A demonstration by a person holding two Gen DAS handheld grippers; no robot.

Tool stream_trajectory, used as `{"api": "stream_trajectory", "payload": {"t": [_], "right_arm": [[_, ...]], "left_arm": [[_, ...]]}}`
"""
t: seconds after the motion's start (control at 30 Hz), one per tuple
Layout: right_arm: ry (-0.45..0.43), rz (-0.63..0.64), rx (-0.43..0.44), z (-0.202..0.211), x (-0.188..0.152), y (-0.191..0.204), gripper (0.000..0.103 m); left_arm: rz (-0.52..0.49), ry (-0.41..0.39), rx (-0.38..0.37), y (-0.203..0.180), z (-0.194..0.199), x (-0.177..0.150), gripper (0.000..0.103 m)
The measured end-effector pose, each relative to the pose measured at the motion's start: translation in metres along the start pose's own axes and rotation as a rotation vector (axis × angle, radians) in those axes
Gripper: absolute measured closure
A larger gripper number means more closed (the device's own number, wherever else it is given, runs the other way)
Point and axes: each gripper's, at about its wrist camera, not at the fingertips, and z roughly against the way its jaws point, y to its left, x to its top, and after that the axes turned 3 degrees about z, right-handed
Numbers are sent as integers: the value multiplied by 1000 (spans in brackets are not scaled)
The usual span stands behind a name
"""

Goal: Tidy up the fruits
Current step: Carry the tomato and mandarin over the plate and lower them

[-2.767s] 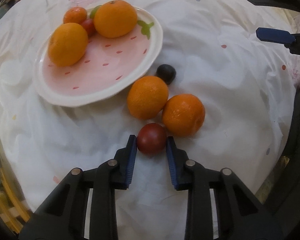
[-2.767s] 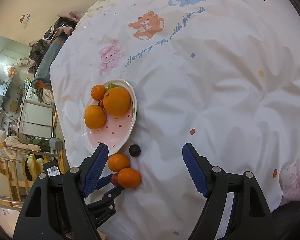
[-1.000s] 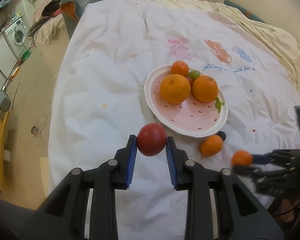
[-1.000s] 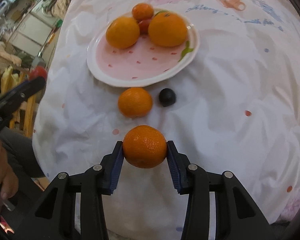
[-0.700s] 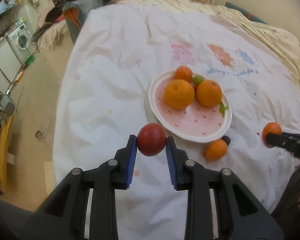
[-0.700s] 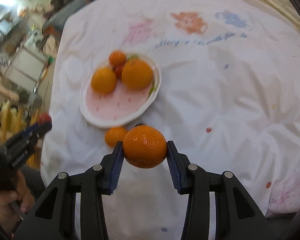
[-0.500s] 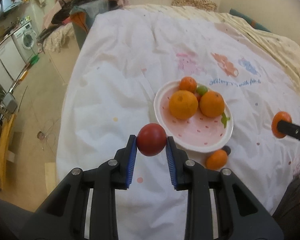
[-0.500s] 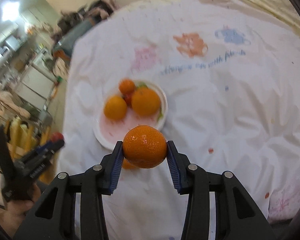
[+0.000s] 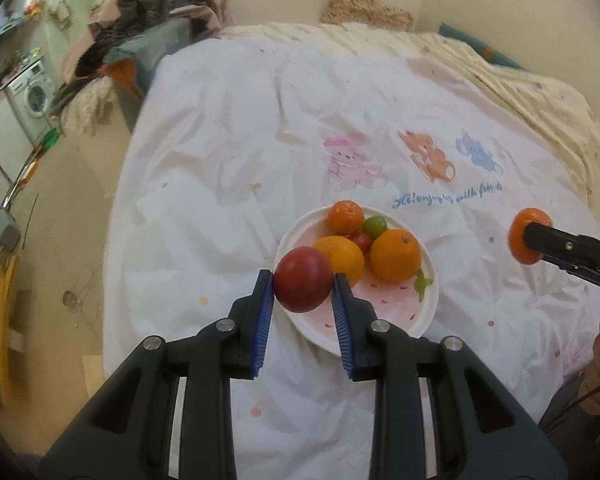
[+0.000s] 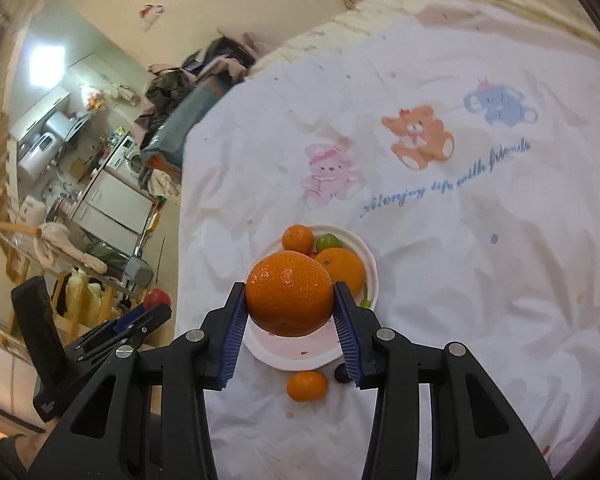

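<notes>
My left gripper (image 9: pixel 303 286) is shut on a red tomato (image 9: pixel 303 279), held high above the near left rim of the pink strawberry plate (image 9: pixel 384 320). My right gripper (image 10: pixel 289 304) is shut on an orange (image 10: pixel 289 294), held high above the same plate (image 10: pixel 296 354). The plate holds several fruits: oranges (image 9: pixel 395 255), a small mandarin (image 9: pixel 345 216), a green fruit (image 9: pixel 374 225) and a small red one (image 9: pixel 362 241). One orange (image 10: pixel 307 386) and a dark fruit (image 10: pixel 341 375) lie on the sheet by the plate's near rim. The right gripper also shows in the left wrist view (image 9: pixel 525 241), the left gripper in the right wrist view (image 10: pixel 158 300).
The white bedsheet (image 9: pixel 260 120) with cartoon animals covers the bed. The bed's left edge drops to the floor (image 9: pixel 72 208). Clothes are piled at the bed's far left corner (image 9: pixel 140 44). A washing machine (image 9: pixel 34 94) and furniture stand on the left.
Both grippers have risen higher above the bed with their fruit. The plate looks smaller and now sits directly ahead of the left gripper.
</notes>
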Motion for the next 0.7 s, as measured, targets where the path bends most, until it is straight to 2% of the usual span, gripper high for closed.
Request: {"api": "stream_trajectory", "payload": {"t": [0.27,0.33,0.5,0.7], "right_arm": [[144,-42,-33,-61,1,-18,58],[172,-41,-44,-74,-1,-19,58],[227,-35,-76,-98,-7,-24,57],[267,-31,-97,-109,-14,-26,56]], "left_arm": [[-91,110,-26,-23,-56,-5,78],[-87,115,-29,-23,-65,-9,78],[-47,198,-31,-17,-91,-18,78],[-37,205,-43,-19,-97,-17,77]]}}
